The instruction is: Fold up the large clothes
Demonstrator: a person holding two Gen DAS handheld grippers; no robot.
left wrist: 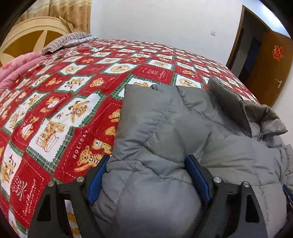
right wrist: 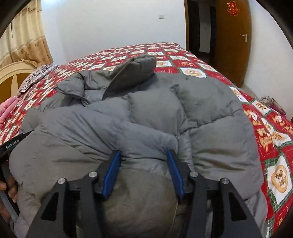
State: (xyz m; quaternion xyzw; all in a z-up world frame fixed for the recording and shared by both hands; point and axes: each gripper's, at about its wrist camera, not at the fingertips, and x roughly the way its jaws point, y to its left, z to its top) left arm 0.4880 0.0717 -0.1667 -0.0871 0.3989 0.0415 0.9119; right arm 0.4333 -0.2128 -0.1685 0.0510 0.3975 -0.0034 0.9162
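Grey quilted fabric fills the foreground of both wrist views: a puffy down jacket [left wrist: 183,131] lies bunched on a bed covered by a red, white and green teddy-bear quilt [left wrist: 60,102]. The jacket sits toward the near edge of the bed, its darker collar or hood part [right wrist: 135,73] standing up at the far side of the heap.

In the left wrist view, the left gripper [left wrist: 148,175] has a thick fold of the jacket pressed between its blue-padded fingers [left wrist: 97,181]; the padding bulges out on both sides, so it is gripping the garment. In the right wrist view, the right gripper [right wrist: 143,172] likewise clamps a bulge of the jacket between its blue fingers [right wrist: 111,174], closed onto the fabric. At the left edge of that view, part of the other gripper's black body and a person's hand [right wrist: 9,190] show beside the jacket.

On the far-left side of the bed lie a striped pillow [left wrist: 64,41] and a pink blanket [left wrist: 20,67], well apart from the jacket. Behind them stand a cream headboard [left wrist: 31,34] and beige curtains [left wrist: 71,16]. A brown wooden door [right wrist: 232,40] bearing a red ornament [right wrist: 232,8] stands open past the bed's far corner.
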